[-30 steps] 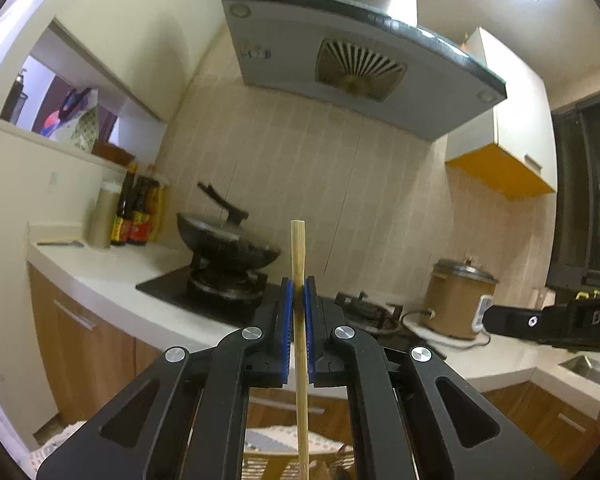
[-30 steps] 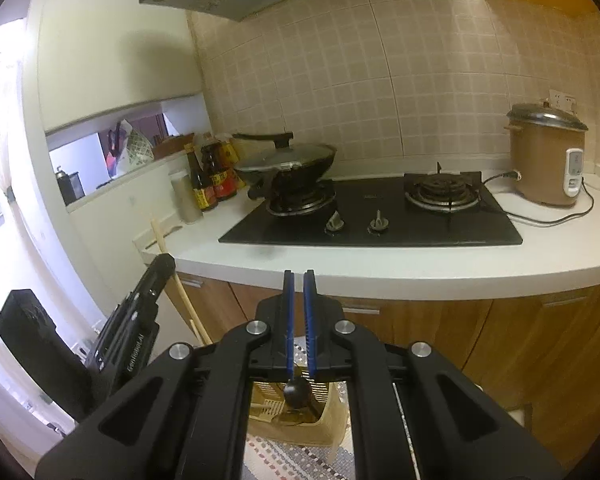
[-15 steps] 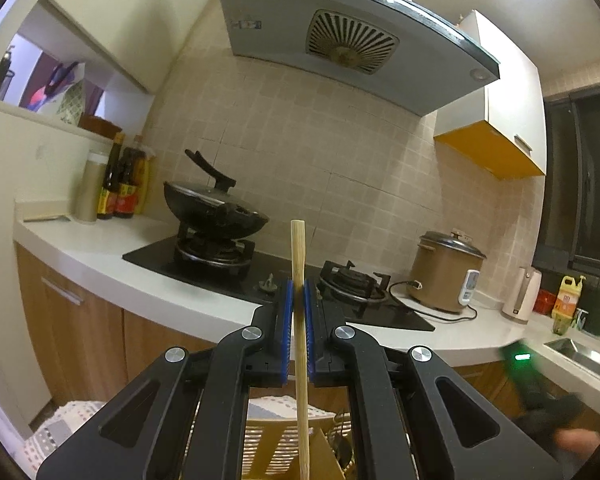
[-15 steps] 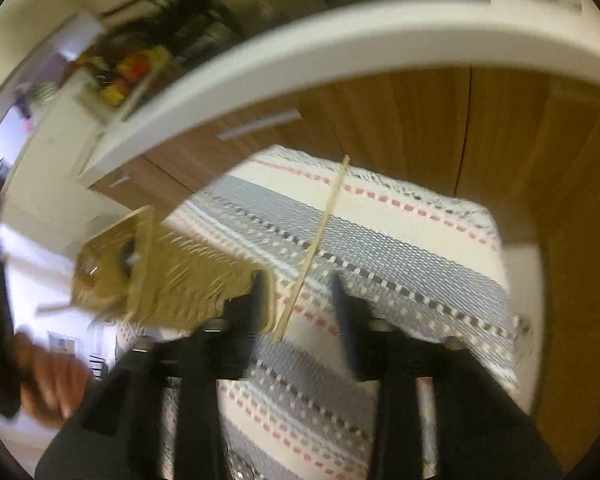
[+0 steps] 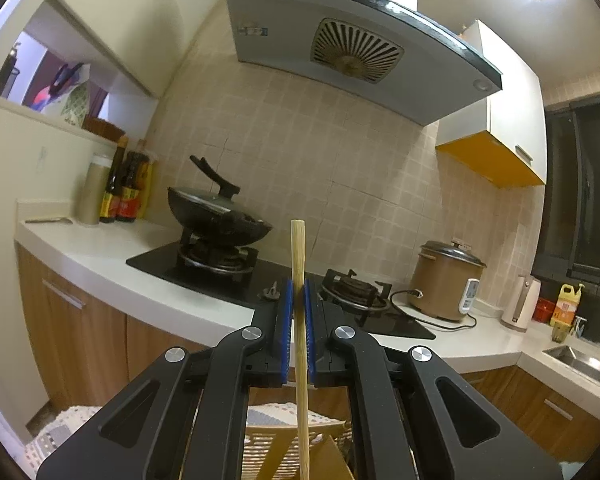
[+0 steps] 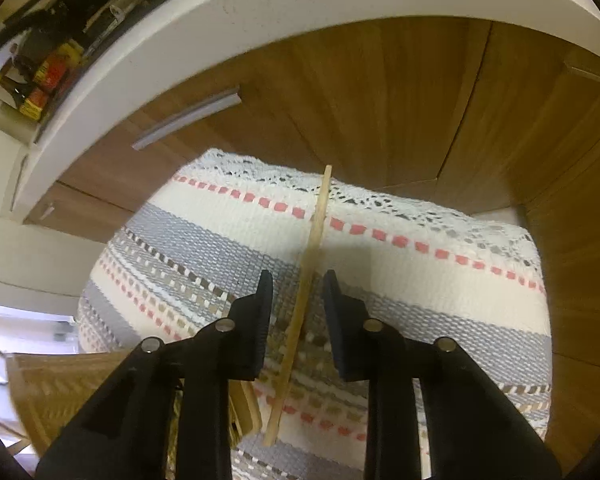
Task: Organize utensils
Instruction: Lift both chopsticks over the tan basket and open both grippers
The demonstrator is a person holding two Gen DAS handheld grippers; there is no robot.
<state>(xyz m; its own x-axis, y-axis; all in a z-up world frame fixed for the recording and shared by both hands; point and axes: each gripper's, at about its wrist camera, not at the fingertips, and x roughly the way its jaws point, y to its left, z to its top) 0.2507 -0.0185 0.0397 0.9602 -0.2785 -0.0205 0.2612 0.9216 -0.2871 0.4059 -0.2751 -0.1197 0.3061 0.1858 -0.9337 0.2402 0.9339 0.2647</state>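
My left gripper (image 5: 299,292) is shut on a wooden chopstick (image 5: 300,320) and holds it upright above a tan utensil basket (image 5: 284,448). My right gripper (image 6: 297,280) is open and points down at a second wooden chopstick (image 6: 306,280) that lies on the striped woven cloth (image 6: 400,280). The chopstick runs between the two fingers without touching either. The tan utensil basket (image 6: 68,392) sits at the lower left of the right wrist view.
A white counter (image 5: 112,264) carries a black hob with a wok (image 5: 220,216), sauce bottles (image 5: 124,184) and a brown rice cooker (image 5: 448,284). Wooden cabinet doors (image 6: 380,100) stand behind the cloth. A sink (image 5: 580,364) is at the far right.
My right gripper has tipped down from the counter to the cloth, opened and closed in around the lying chopstick. My left gripper keeps its chopstick and has shifted its view only slightly.
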